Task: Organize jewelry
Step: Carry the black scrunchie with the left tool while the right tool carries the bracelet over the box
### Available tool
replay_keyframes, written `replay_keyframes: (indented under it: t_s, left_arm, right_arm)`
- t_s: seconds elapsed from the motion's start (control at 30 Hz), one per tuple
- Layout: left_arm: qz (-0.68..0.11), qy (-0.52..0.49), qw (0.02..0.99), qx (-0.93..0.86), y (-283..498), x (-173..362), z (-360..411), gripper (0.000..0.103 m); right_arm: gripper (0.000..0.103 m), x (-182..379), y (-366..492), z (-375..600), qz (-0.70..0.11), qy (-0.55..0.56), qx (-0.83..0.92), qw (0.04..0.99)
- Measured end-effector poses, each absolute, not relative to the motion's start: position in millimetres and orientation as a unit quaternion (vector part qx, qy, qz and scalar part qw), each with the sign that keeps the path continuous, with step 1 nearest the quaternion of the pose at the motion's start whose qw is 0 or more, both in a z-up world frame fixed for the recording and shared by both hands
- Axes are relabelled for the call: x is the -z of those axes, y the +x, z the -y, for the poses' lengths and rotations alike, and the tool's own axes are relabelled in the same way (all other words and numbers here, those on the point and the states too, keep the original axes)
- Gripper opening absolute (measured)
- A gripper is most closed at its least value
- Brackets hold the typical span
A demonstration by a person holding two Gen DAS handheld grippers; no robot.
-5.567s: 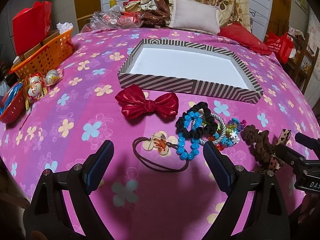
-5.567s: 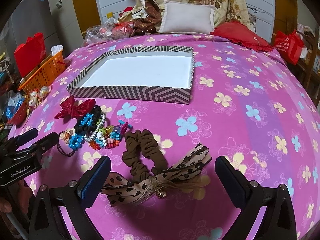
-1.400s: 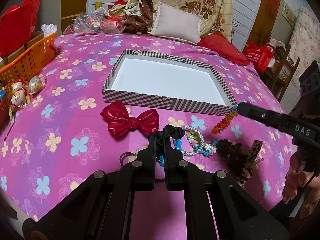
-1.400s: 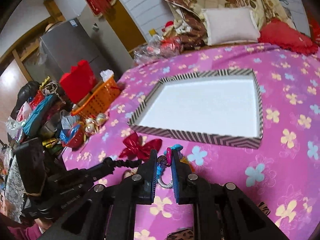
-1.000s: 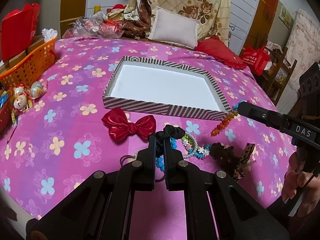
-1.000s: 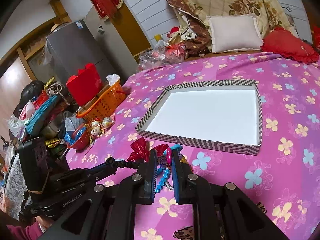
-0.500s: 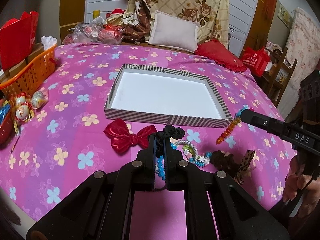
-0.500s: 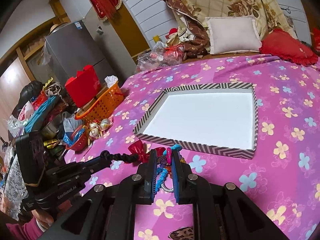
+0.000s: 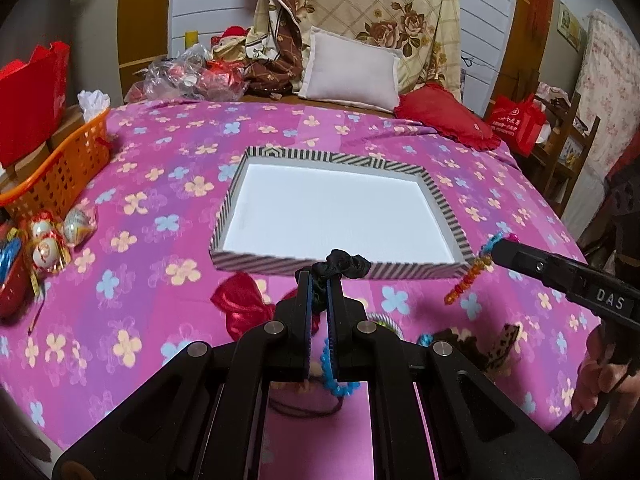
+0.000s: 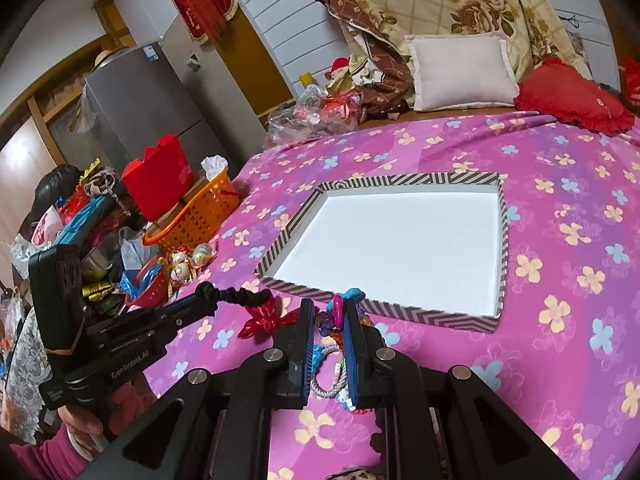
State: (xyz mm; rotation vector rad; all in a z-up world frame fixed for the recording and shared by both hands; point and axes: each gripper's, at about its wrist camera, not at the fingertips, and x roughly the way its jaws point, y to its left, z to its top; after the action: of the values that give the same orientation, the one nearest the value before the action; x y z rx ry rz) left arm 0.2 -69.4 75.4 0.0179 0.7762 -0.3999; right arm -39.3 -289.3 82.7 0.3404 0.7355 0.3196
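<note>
My left gripper (image 9: 319, 276) is shut on a black scrunchie (image 9: 347, 266) and holds it above the bedspread, just short of the near wall of the striped box (image 9: 446, 210). My right gripper (image 10: 329, 304) is shut on a colourful bead bracelet (image 10: 335, 313), lifted near the box's front wall (image 10: 384, 307); the beads (image 9: 466, 278) dangle from it in the left wrist view. The white inside of the box holds nothing. On the bed below lie a red bow (image 9: 240, 306), a blue bead bracelet (image 9: 330, 372), a silver bangle (image 10: 325, 376) and a leopard-print bow (image 9: 502, 342).
An orange basket (image 9: 60, 168) and a red bag (image 9: 30, 104) stand at the bed's left edge, with wrapped trinkets (image 9: 48, 236) beside them. Pillows (image 9: 352, 68) and a red cushion (image 9: 448, 120) lie beyond the box.
Both grippers closed on their items since the earliest frames. Over the last second both have risen and moved forward toward the box with the scrunchie and bead bracelet.
</note>
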Motion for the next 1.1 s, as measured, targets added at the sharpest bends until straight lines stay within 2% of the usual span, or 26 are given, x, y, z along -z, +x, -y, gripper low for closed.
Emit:
replay_keyframes:
  t_s: [0.67, 0.9, 1.1]
  left_arm:
    - [-0.371, 0.047, 0.914, 0.157, 80, -73, 92, 0.005]
    - [-0.388, 0.054, 0.910, 0.139, 109, -53, 97, 0.005]
    - [-0.439, 0.018, 0.886, 0.146, 139, -25, 95, 0.005]
  right_arm:
    - [0.013, -77, 14, 335, -0.360, 0.176, -0.107, 0.910]
    - [0.013, -53, 36, 344, -0.388, 0.181, -0.096, 0.898]
    - [0.013, -28, 63, 343, -0.420, 0.172, -0.085, 0.887]
